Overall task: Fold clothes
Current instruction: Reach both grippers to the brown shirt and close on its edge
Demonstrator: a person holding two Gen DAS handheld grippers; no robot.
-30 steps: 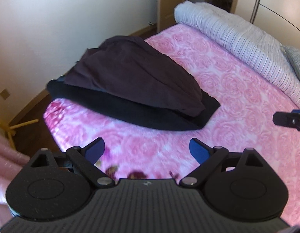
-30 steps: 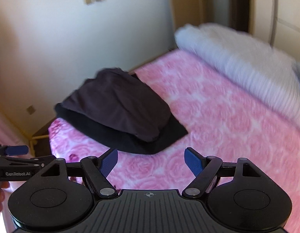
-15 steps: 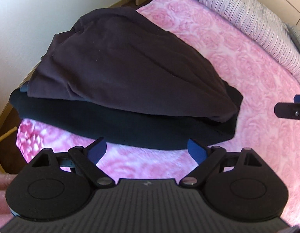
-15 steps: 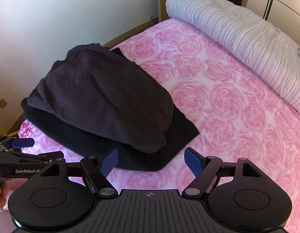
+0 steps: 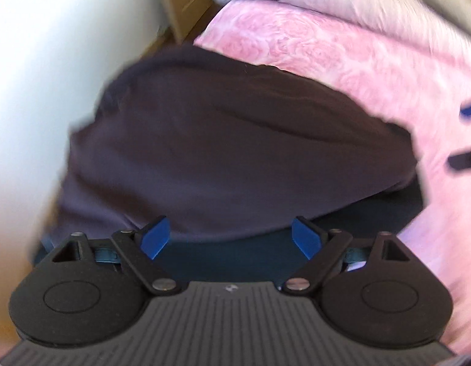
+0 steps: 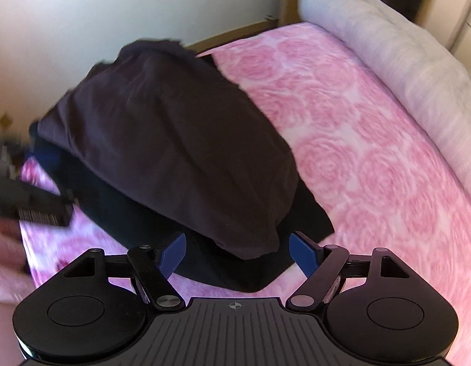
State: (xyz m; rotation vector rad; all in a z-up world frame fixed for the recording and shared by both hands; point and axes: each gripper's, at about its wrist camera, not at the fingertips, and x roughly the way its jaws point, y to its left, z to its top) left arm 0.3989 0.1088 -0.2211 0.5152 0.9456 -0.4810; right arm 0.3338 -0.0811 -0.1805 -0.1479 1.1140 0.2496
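Each claw [image 5: 232, 237] [image 6: 238, 254] is matte black: ribbed grey body, two round discs, silver pivot screws, blue finger pads [image 5: 156, 238].

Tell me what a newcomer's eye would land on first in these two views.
First, the dark brown garment heaped on a black garment at the near left corner of the pink rose-patterned bedspread. Next, the left hand-held gripper and right hand-held gripper, both open and empty, poised over the pile's near edge. Behind, a rolled pale striped duvet lies along the bed's far side.
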